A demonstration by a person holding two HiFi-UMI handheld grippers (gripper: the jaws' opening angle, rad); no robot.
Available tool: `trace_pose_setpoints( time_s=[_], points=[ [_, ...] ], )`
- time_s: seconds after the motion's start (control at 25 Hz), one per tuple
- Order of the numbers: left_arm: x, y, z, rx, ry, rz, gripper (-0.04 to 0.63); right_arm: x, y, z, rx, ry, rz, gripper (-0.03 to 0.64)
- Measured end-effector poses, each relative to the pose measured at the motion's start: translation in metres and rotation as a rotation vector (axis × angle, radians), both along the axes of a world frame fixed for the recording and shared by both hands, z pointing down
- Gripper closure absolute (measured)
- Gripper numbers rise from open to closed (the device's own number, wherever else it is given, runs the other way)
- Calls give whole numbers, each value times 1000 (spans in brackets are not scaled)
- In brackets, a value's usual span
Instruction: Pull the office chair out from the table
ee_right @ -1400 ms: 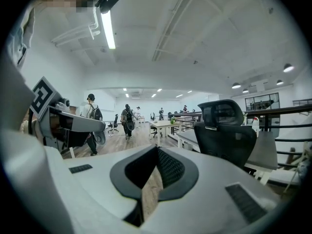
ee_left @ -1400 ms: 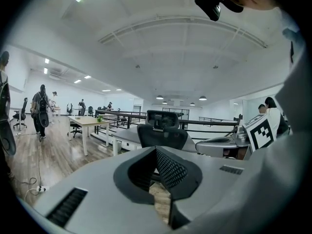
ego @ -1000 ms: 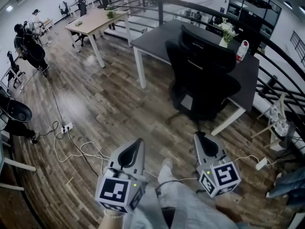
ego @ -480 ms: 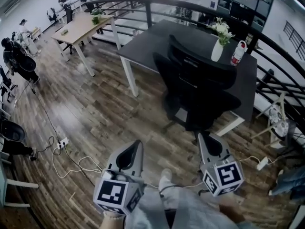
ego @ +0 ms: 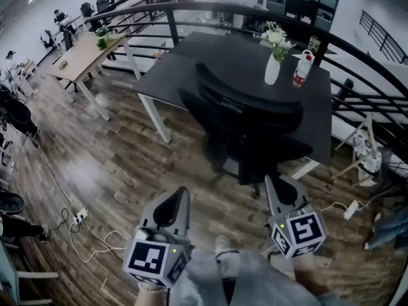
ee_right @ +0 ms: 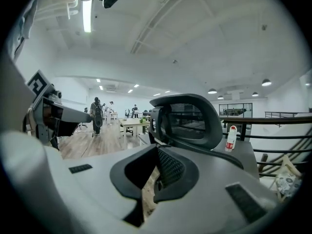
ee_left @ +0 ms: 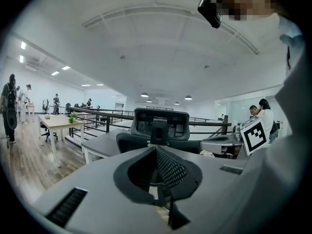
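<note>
A black office chair (ego: 252, 129) stands pushed up to the dark grey table (ego: 191, 69), its mesh back towards me. The left gripper view shows the chair (ee_left: 161, 126) straight ahead, and in the right gripper view the chair's back (ee_right: 187, 121) looms close. My left gripper (ego: 183, 193) hangs shut and empty over the wood floor, short of the chair's left side. To the right, my right gripper (ego: 271, 182) is shut too, with nothing in it, just short of the chair's base.
On the table stand a white vase of flowers (ego: 273, 65) and a red-capped bottle (ego: 299, 70). A black railing (ego: 357, 50) curves behind the table. White cables and a power strip (ego: 80, 217) lie on the floor at left. People stand far off (ego: 19, 116).
I have walked towards the chair: it and the table sit lower and larger in the head view. Both grippers stay shut and keep their places in the frame.
</note>
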State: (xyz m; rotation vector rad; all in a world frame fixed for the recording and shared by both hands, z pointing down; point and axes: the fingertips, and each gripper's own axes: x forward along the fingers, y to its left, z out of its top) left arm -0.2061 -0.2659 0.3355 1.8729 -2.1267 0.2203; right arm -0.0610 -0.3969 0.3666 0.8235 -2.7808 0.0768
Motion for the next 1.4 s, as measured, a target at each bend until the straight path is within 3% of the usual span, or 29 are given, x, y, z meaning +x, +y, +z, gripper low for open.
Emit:
trace_pose_setpoints(
  time_s=[0.56, 0.8, 0.92, 1.12, 1.28, 1.4],
  points=[
    [-22, -66, -17, 88, -88, 149, 583, 18, -36, 4, 21, 30, 128, 613],
    [-39, -92, -15, 100, 14, 240, 583, 15, -43, 4, 46, 59, 204, 612],
    [-53, -100, -11, 76, -43, 273, 583, 15, -50, 7, 76, 88, 250, 612],
    [-71, -122, -13, 157, -183, 340, 583, 12, -59, 8, 135, 198, 276, 600],
    [-88, -137, -13, 116, -252, 358, 581, 4, -63, 7, 181, 263, 267, 554],
    [-101, -154, -12, 127, -348, 386, 559, 3, -70, 9, 215, 324, 257, 526]
  ],
)
